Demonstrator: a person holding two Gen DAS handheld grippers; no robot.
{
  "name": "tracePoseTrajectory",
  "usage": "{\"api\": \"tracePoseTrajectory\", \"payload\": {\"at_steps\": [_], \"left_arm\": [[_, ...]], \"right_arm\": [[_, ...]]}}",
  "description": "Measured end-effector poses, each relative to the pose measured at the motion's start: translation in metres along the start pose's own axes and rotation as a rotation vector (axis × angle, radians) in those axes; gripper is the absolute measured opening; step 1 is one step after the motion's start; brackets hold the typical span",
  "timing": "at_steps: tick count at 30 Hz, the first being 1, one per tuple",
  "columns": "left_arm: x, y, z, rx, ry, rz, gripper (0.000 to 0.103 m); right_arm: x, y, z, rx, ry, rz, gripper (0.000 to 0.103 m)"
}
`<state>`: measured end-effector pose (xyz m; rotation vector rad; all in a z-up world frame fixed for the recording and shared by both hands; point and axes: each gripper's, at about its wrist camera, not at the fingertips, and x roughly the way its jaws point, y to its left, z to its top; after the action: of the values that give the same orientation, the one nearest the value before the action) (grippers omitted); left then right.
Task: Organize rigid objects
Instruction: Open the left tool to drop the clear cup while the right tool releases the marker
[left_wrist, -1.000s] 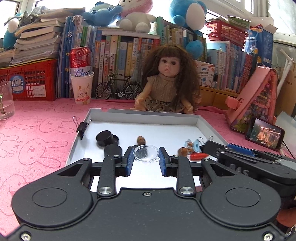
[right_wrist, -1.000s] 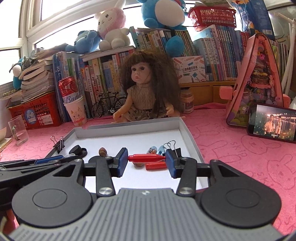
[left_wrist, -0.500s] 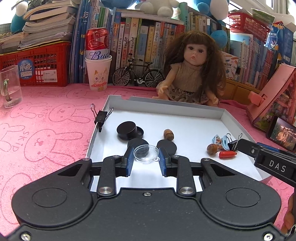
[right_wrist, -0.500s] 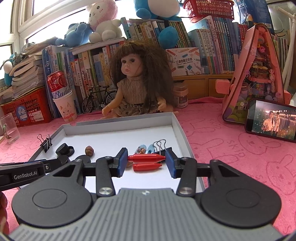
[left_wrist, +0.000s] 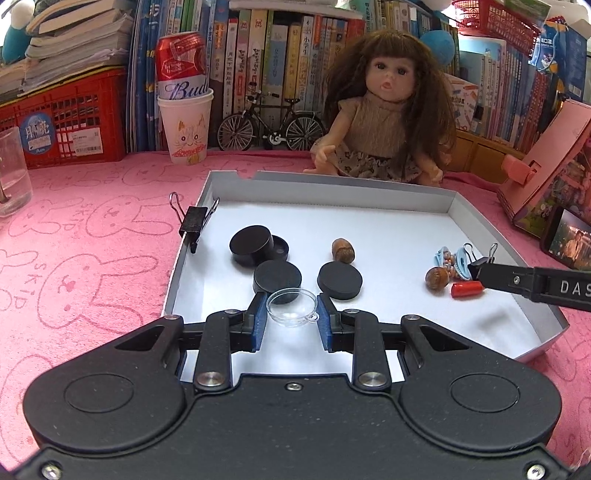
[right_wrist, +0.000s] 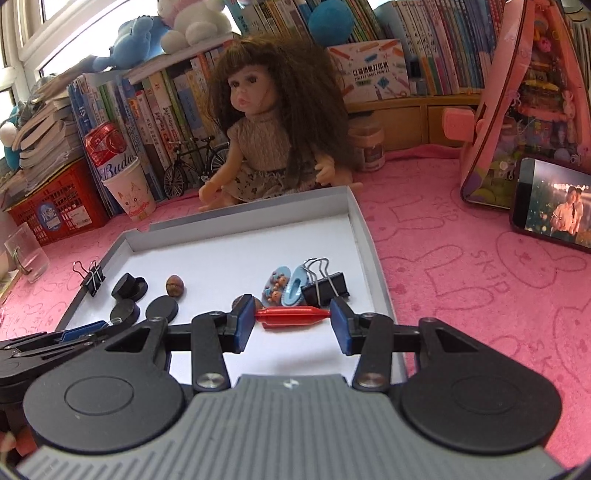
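Observation:
My left gripper (left_wrist: 291, 317) is shut on a clear round lid (left_wrist: 292, 307), held above the near left part of the white tray (left_wrist: 369, 221). My right gripper (right_wrist: 292, 320) is shut on a red pen-like piece (right_wrist: 291, 316), held lengthwise between the blue pads above the tray's (right_wrist: 364, 236) near right part. In the tray lie black round discs (left_wrist: 340, 280), two brown nuts (left_wrist: 343, 250), blue hair clips (right_wrist: 286, 286) and a black binder clip (right_wrist: 327, 286). Another binder clip (left_wrist: 194, 221) grips the tray's left wall.
A doll (left_wrist: 384, 114) sits behind the tray. A paper cup with a red can (left_wrist: 184, 122), a toy bicycle (left_wrist: 271, 127), books and a red basket (left_wrist: 62, 125) line the back. A pink house model (right_wrist: 517, 103) and a phone (right_wrist: 554, 206) stand right. A glass (left_wrist: 11, 173) stands left.
Both grippers have tilted down and moved closer over the tray, each still holding its object. The tray's contents look larger and lie as before.

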<state>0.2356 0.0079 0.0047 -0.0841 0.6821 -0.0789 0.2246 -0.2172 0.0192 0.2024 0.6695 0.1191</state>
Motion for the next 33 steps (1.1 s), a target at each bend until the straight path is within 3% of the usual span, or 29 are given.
{"api": "tracePoseTrajectory", "payload": {"at_steps": [8,33], "left_arm": [[0.008,-0.004,0.005,0.015,-0.005,0.010,0.027],[0.027,-0.008,0.013,0.039,-0.044,0.084,0.028]], "right_arm": [[0.013,0.001,-0.003,-0.023,0.051,0.004,0.049],[0.030,0.015,-0.004,-0.094,-0.023,-0.086,0.053]]}}
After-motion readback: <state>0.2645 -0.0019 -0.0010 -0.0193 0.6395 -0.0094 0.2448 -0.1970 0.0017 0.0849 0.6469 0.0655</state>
